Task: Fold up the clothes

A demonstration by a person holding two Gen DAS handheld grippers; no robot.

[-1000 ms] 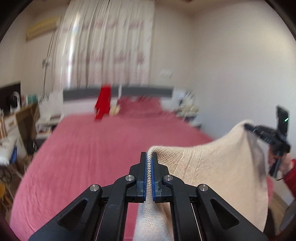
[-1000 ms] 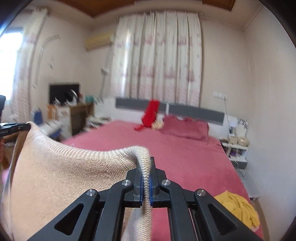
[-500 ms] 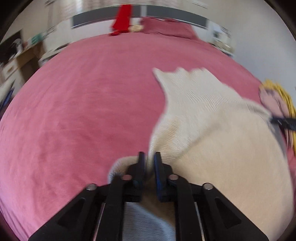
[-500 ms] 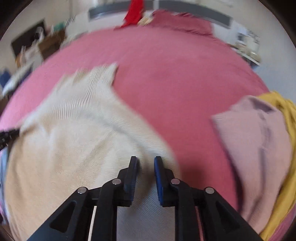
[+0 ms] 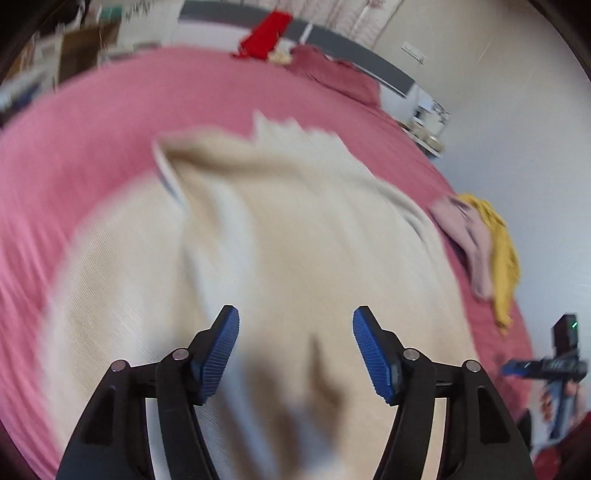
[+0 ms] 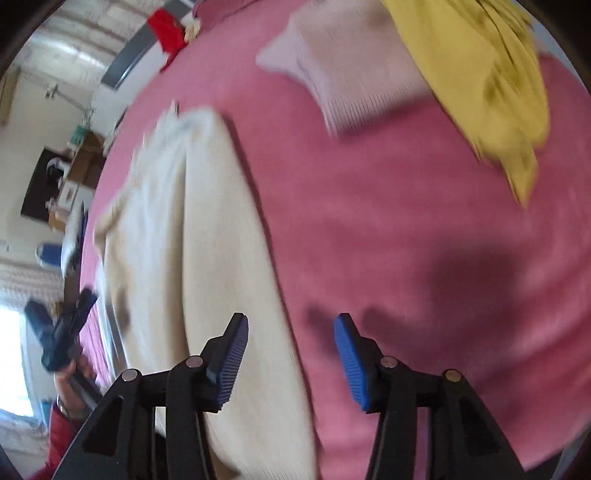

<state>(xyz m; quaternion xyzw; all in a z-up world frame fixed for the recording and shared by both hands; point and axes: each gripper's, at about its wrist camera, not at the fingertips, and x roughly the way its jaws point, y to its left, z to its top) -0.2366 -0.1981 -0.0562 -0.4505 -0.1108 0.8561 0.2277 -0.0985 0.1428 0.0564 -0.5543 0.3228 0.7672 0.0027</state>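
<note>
A cream knitted sweater (image 5: 280, 251) lies spread on the pink bed (image 5: 74, 122). My left gripper (image 5: 295, 350) is open and empty just above the sweater's near part. My right gripper (image 6: 291, 354) is open and empty over the sweater's right edge (image 6: 207, 258), half above the bare bedspread (image 6: 406, 240). The right gripper also shows at the right edge of the left wrist view (image 5: 554, 365), and the left gripper shows at the left of the right wrist view (image 6: 62, 332). Both views are motion-blurred.
A pale pink garment (image 6: 351, 74) and a yellow garment (image 6: 487, 85) lie on the bed to the right of the sweater. A red item (image 5: 264, 35) and a dark pink pillow (image 5: 332, 74) are at the headboard. A bedside shelf (image 5: 428, 122) stands right.
Both grippers held the sweater up in the air, swung it down onto the bed, then opened and let go. The sweater now lies flat.
</note>
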